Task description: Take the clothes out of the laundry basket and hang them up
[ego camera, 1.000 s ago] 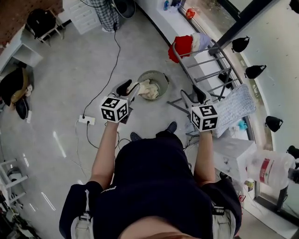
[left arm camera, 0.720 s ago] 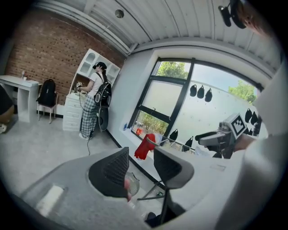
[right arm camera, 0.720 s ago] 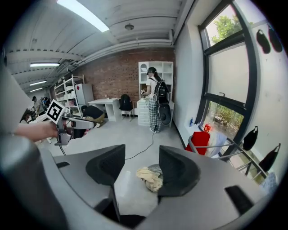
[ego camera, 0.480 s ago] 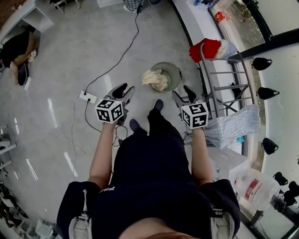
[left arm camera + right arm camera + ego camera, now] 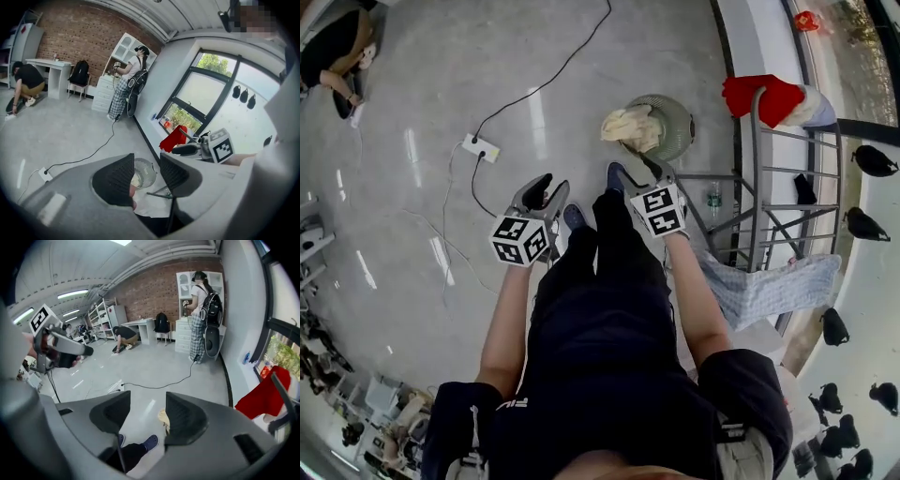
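The round mesh laundry basket (image 5: 673,122) stands on the floor ahead of me, with a cream cloth (image 5: 630,126) heaped over its left rim. My right gripper (image 5: 636,167) hangs just short of the basket, jaws open with nothing between them. Further left and lower, my left gripper (image 5: 540,190) is also open and empty. The left gripper view shows the basket (image 5: 143,172) between its open jaws (image 5: 146,164), with the right gripper (image 5: 186,150) beside it. In the right gripper view the cream cloth (image 5: 162,418) lies past the open jaws (image 5: 147,411).
A metal drying rack (image 5: 757,169) stands right of the basket, carrying a red garment (image 5: 761,94) and a blue-white towel (image 5: 769,289). A power strip (image 5: 481,147) and cable lie on the floor at left. One person stands by white drawers (image 5: 129,89); another crouches (image 5: 23,84).
The view has swung down and closer to the basket. Both grippers have come nearer to it, the right one now almost at its rim. Jaws stay as wide as before.
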Demonstrator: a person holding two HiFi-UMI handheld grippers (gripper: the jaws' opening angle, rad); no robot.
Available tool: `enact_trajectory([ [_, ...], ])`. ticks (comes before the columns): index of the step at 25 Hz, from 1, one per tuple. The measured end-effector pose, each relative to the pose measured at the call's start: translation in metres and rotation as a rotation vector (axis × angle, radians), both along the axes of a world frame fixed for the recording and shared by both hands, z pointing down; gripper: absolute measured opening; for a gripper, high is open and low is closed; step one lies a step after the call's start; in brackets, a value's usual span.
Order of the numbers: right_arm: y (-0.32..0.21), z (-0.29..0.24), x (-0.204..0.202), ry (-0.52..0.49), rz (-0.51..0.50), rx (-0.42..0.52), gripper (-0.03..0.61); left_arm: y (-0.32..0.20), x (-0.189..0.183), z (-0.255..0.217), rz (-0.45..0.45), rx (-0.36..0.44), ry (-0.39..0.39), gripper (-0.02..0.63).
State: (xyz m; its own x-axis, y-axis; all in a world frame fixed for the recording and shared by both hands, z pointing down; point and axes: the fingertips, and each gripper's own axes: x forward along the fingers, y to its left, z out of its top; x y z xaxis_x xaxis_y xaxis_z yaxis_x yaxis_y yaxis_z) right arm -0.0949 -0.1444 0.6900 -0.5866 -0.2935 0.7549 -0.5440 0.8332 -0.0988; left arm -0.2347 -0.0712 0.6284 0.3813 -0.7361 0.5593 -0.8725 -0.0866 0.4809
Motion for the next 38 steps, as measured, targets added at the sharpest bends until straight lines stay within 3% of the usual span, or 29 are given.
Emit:
enact_trajectory([
  [8,-0.068,0.196,-0.007,0.120,-0.073,-0.025,0.213,-0.015,0.003,0.107,-0.038,-0.102,-0.010,0.175],
  [11,-0.078,0.266,-0.001,0.182,-0.154,-0.044,0.210,-0.020,0.008,0.158,0.007,-0.147,-0.034,0.175],
  [17,-0.106,0.387,0.015,0.264,-0.291,-0.057,0.204,-0.044,0.009,0.248,-0.023,-0.182,-0.004,0.175],
  [21,-0.113,0.446,0.029,0.313,-0.360,-0.081,0.204,-0.047,0.022,0.293,-0.017,-0.220,0.022,0.175],
  [29,-0.134,0.535,0.063,0.346,-0.377,-0.150,0.204,-0.033,0.040,0.347,-0.005,-0.307,0.048,0.175],
  [33,-0.142,0.562,0.063,0.312,-0.386,-0.177,0.208,-0.035,0.035,0.363,-0.017,-0.337,0.048,0.175],
  [38,-0.144,0.589,0.061,0.228,-0.430,-0.269,0.259,-0.045,0.037,0.376,-0.066,-0.363,0.084,0.175],
])
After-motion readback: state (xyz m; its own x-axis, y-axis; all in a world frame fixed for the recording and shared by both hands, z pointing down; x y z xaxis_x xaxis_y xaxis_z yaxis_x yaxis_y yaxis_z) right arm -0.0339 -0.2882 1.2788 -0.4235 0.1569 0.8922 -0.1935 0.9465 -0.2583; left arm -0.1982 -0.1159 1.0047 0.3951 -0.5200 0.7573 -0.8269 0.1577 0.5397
